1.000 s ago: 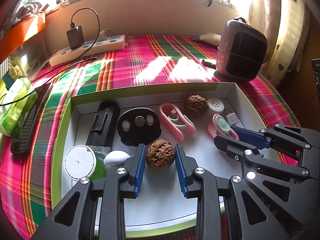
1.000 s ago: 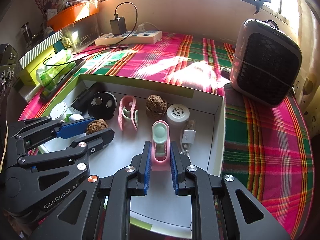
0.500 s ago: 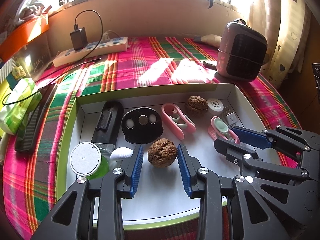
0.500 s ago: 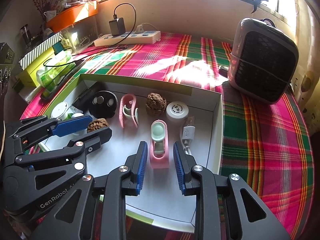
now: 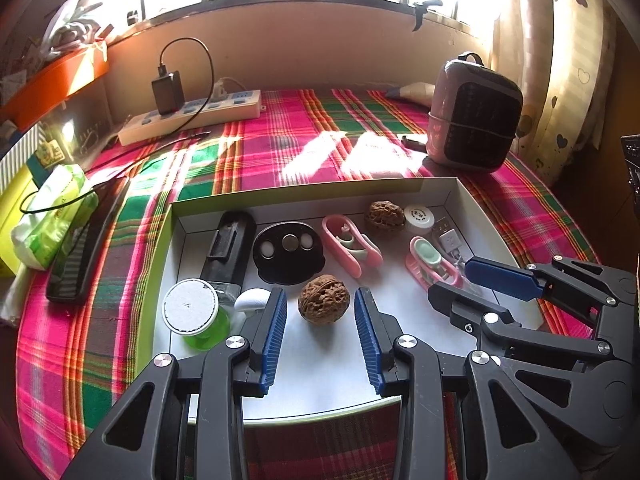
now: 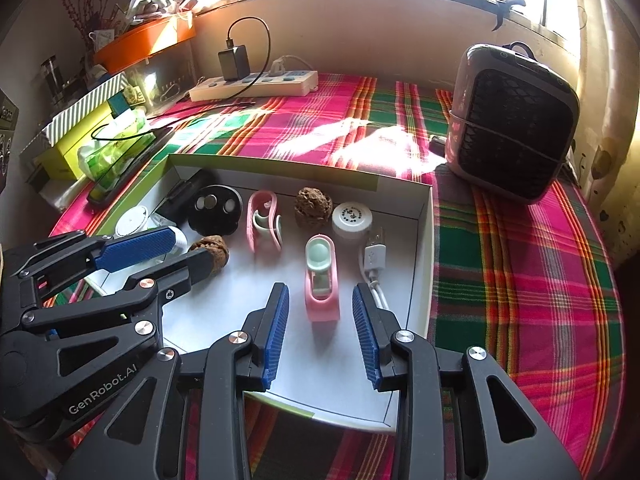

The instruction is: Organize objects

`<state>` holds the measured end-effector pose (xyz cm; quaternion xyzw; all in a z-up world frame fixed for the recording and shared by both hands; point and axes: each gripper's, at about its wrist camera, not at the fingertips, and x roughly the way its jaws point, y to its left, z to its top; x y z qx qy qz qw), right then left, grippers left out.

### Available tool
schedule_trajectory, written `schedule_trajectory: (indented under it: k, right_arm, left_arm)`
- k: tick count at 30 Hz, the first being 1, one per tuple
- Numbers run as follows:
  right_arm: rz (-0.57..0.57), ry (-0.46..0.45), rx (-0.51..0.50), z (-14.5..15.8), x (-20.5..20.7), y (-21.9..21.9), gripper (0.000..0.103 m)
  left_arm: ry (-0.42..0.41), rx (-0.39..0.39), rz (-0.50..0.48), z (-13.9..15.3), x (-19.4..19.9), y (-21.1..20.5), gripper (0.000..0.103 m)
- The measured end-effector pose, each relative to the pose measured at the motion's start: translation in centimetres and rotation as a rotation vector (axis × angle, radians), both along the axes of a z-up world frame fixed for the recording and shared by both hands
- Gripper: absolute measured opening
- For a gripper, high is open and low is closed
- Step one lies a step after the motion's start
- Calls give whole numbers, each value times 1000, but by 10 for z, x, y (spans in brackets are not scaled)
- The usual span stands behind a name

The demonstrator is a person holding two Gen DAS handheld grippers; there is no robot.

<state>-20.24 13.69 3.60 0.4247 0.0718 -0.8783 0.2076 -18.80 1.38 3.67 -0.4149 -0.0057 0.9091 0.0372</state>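
my left claw [image 5: 320, 334] is open around the walnut [image 5: 324, 304], not touching. my right claw [image 6: 320, 330] is opening, the pink clipper [image 6: 322, 280] loose between. both lie in the white box [image 5: 472, 208], mid frame, on a bright checked cloth [image 5: 280, 140] under a sunny window.

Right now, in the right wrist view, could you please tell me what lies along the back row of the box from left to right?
Black disc → pink clip → walnut → white cap.
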Motion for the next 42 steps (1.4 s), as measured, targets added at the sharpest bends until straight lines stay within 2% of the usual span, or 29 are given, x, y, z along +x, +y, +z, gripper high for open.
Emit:
schedule_trajectory:
  k: [21, 25, 30, 34, 42]
  right_arm:
    - [-43, 78, 9, 17, 47, 0, 35]
    - [-53, 83, -2, 18, 57, 1, 42]
    - [-53, 100, 2, 18, 72, -1, 43]
    - [-73, 92, -3, 15, 80, 1, 43]
    - [-110, 33, -2, -5, 89, 5, 46]
  left_arm:
    - [51, -6, 54, 14, 51, -6, 33]
    - [62, -14, 63, 13, 62, -7, 33]
    - [64, -24, 82, 10, 73, -8, 33]
    - [72, -21, 93, 7, 82, -10, 33]
    - [15, -18, 95, -12, 92, -10, 33]
